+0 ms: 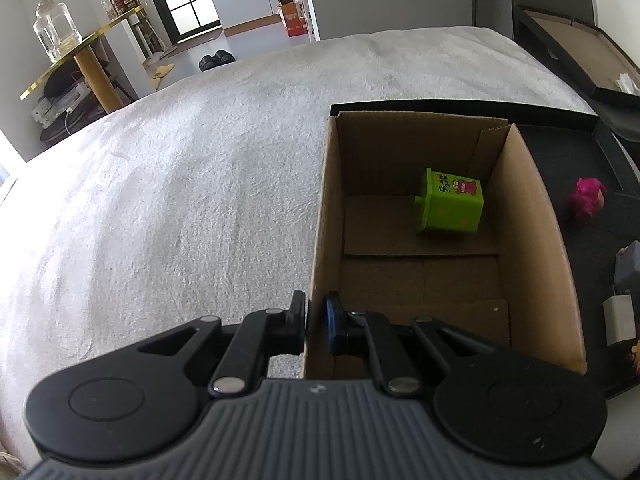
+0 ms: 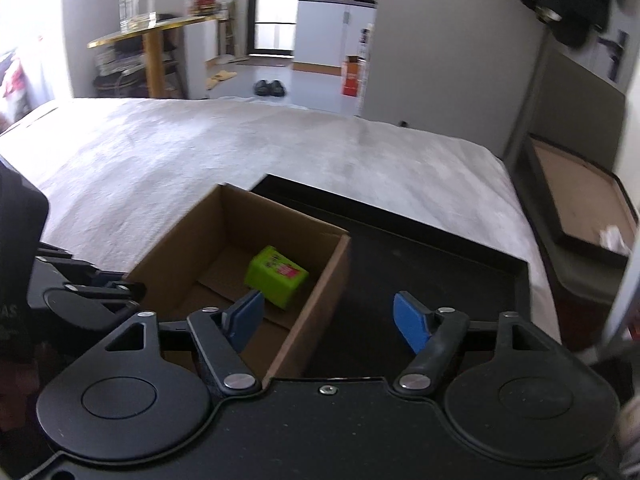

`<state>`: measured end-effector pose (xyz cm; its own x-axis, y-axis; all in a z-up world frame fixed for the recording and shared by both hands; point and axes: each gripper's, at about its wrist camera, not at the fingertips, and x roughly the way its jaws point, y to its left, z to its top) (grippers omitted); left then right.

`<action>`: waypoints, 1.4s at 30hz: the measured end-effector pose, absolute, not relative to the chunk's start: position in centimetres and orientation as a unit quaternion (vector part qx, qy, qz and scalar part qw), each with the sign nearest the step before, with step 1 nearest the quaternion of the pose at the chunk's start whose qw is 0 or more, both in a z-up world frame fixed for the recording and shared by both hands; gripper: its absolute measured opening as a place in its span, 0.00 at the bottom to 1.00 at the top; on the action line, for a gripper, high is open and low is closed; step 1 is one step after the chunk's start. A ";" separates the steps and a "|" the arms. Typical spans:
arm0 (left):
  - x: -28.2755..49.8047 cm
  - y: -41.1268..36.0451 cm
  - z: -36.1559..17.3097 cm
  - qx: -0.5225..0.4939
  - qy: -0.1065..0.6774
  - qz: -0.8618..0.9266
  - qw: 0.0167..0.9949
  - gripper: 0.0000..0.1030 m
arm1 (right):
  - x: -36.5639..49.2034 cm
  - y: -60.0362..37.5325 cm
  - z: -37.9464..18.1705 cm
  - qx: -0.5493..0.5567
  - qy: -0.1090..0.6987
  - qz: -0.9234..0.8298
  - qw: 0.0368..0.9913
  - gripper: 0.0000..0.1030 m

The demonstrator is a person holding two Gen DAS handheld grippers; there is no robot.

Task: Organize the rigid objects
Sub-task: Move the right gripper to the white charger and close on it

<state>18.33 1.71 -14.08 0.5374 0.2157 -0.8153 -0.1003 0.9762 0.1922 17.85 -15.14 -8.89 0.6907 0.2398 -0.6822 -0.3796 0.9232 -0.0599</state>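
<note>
An open cardboard box point(image 1: 532, 216) stands on a white bedspread, with a green toy block point(image 1: 450, 206) lying inside near its far right corner. My left gripper point(image 1: 316, 326) is shut on the box's left wall near the front corner, one finger outside and one inside. In the right wrist view the same box point(image 2: 320, 292) and green block point(image 2: 276, 276) show. My right gripper point(image 2: 328, 320) is open and empty, held above the box's right wall. The left gripper point(image 2: 88, 292) shows at the box's left edge.
A shallow black tray point(image 1: 568, 148) lies right of the box, holding a pink toy point(image 1: 587, 196), a grey block point(image 1: 628, 268) and a white piece point(image 1: 620, 318). A second dark tray point(image 2: 580, 204) sits off the bed's right edge. The white bedspread point(image 1: 180, 184) stretches left.
</note>
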 end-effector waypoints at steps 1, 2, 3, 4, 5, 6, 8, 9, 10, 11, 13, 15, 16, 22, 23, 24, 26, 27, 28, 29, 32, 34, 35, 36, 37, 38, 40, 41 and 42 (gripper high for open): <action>18.4 1.7 -14.1 0.062 0.474 0.091 0.874 0.09 | 17.8 -15.6 -9.0 -0.093 0.357 0.165 0.915 0.73; 18.4 1.7 -14.1 0.063 0.476 0.091 0.872 0.09 | 17.6 -16.1 -9.1 -0.088 0.360 0.160 0.915 0.73; 18.4 1.6 -14.0 0.065 0.478 0.093 0.871 0.09 | 17.5 -16.5 -9.2 -0.085 0.361 0.155 0.916 0.73; 18.5 1.5 -14.0 0.069 0.479 0.094 0.870 0.09 | 17.3 -16.9 -9.3 -0.083 0.362 0.151 0.916 0.74; 18.5 1.3 -14.0 0.073 0.479 0.095 0.870 0.10 | 17.1 -17.3 -9.2 -0.081 0.362 0.149 0.917 0.75; 18.4 1.2 -13.9 0.075 0.478 0.096 0.870 0.11 | 16.9 -17.7 -9.2 -0.078 0.362 0.146 0.917 0.76; 18.3 1.0 -14.0 0.080 0.479 0.099 0.868 0.11 | 16.6 -18.3 -9.3 -0.074 0.363 0.142 0.918 0.77; 18.2 0.9 -14.0 0.081 0.480 0.101 0.868 0.11 | 16.4 -18.7 -9.3 -0.071 0.364 0.141 0.918 0.77; 18.1 0.9 -14.1 0.081 0.481 0.103 0.867 0.11 | 16.4 -18.9 -9.4 -0.070 0.364 0.139 0.918 0.77; 18.1 0.9 -14.1 0.082 0.481 0.104 0.866 0.12 | 16.3 -19.2 -9.4 -0.068 0.365 0.138 0.918 0.77; 18.0 0.8 -14.1 0.084 0.482 0.109 0.865 0.12 | 16.2 -19.6 -9.6 -0.064 0.367 0.133 0.918 0.78; 17.9 0.7 -14.0 0.086 0.482 0.113 0.864 0.12 | 16.0 -20.1 -9.7 -0.060 0.368 0.128 0.919 0.78; 17.8 0.7 -14.0 0.087 0.482 0.115 0.864 0.12 | 16.0 -20.4 -9.8 -0.056 0.370 0.125 0.919 0.78; 17.7 0.4 -13.9 0.098 0.484 0.120 0.861 0.14 | 15.7 -21.8 -10.5 -0.032 0.376 0.108 0.920 0.78; 17.6 0.4 -13.9 0.099 0.484 0.122 0.861 0.15 | 15.6 -22.0 -10.7 -0.029 0.378 0.105 0.919 0.78; 17.6 0.3 -13.9 0.101 0.484 0.124 0.861 0.16 | 15.5 -22.2 -10.9 -0.026 0.380 0.102 0.919 0.78; 17.6 0.3 -13.9 0.104 0.483 0.126 0.860 0.17 | 15.4 -22.6 -11.2 -0.021 0.383 0.097 0.918 0.79; 17.6 0.2 -14.0 0.105 0.483 0.127 0.860 0.18 | 15.3 -22.7 -11.4 -0.019 0.384 0.095 0.918 0.79; 17.6 0.2 -14.0 0.107 0.484 0.128 0.859 0.18 | 15.2 -22.9 -11.6 -0.016 0.386 0.093 0.918 0.79; 17.6 0.2 -14.1 0.110 0.484 0.129 0.859 0.18 | 15.1 -23.2 -11.7 -0.014 0.387 0.091 0.917 0.79; 17.8 0.1 -14.2 0.112 0.485 0.134 0.857 0.18 | 14.9 -23.8 -12.1 -0.006 0.391 0.085 0.917 0.79; 17.8 0.0 -14.3 0.114 0.484 0.137 0.857 0.18 | 14.8 -24.3 -12.4 0.000 0.392 0.080 0.916 0.79; 17.8 0.1 -14.4 0.115 0.482 0.139 0.857 0.18 | 14.7 -24.6 -12.6 0.005 0.394 0.078 0.916 0.79; 17.8 0.1 -14.4 0.115 0.481 0.139 0.858 0.18 | 14.7 -24.8 -12.9 0.008 0.396 0.076 0.915 0.79; 17.8 0.2 -14.5 0.113 0.481 0.140 0.858 0.18 | 14.7 -25.0 -13.1 0.011 0.399 0.074 0.914 0.79; 17.8 0.3 -14.6 0.111 0.482 0.140 0.858 0.18 | 14.6 -25.2 -13.4 0.014 0.402 0.073 0.913 0.79; 17.9 0.3 -14.8 0.106 0.486 0.139 0.856 0.18 | 14.6 -25.5 -13.9 0.018 0.406 0.071 0.911 0.79; 17.9 0.4 -14.8 0.106 0.485 0.138 0.857 0.16 | 14.6 -25.6 -14.1 0.020 0.409 0.070 0.910 0.79; 17.9 0.4 -14.8 0.104 0.485 0.137 0.857 0.14 | 14.6 -25.7 -14.3 0.023 0.411 0.069 0.909 0.79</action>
